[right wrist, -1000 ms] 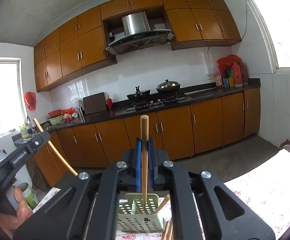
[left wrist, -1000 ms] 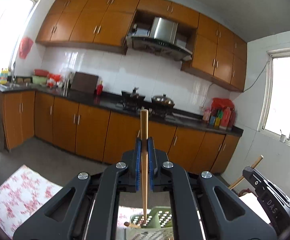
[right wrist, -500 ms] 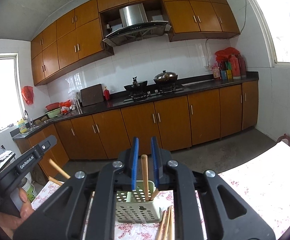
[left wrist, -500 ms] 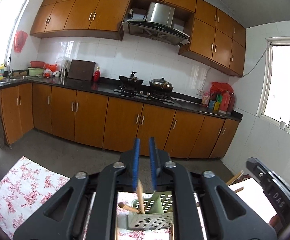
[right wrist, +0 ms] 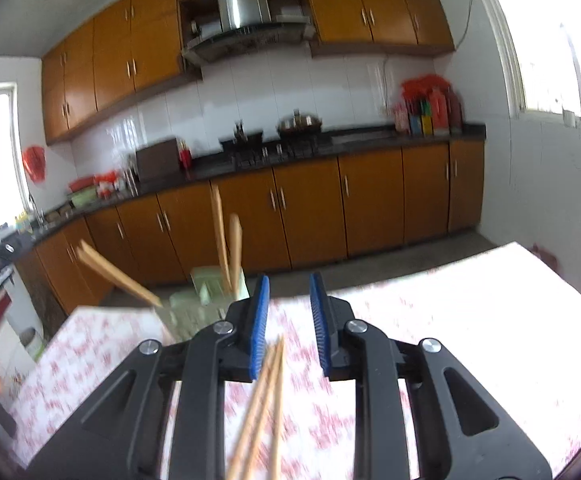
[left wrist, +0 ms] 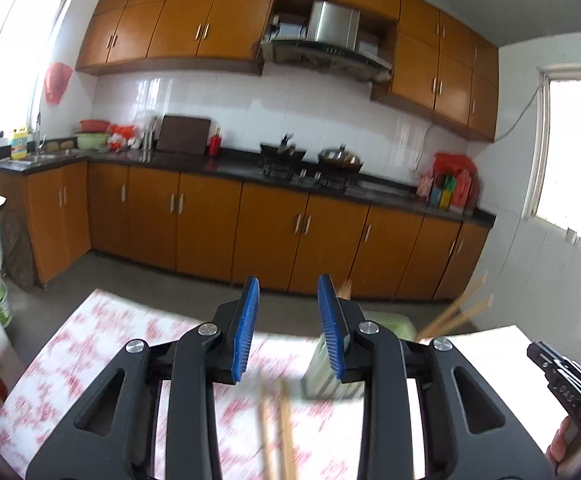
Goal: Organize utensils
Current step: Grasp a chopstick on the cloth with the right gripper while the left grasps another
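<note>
My left gripper (left wrist: 286, 328) is open and empty above the table. A pale green perforated utensil holder (left wrist: 386, 324) stands just right of it, partly hidden by the right finger, with chopsticks (left wrist: 456, 312) sticking out. Loose chopsticks (left wrist: 280, 432) lie on the cloth below. My right gripper (right wrist: 288, 324) is open and empty. The holder (right wrist: 210, 288) stands left of it with upright chopsticks (right wrist: 226, 248) and slanted ones (right wrist: 118, 276). Several loose chopsticks (right wrist: 264, 400) lie on the cloth below it.
The table carries a white cloth with red flowers (left wrist: 110, 352), also in the right wrist view (right wrist: 430, 312). The other gripper's body shows at the right edge (left wrist: 566, 384). Orange kitchen cabinets (left wrist: 210, 228) and a dark counter stand beyond the table.
Both grippers have let go of their chopsticks into the holder and opened wide. Both have pulled back, the left one to the left of the holder, the right one to its right.
</note>
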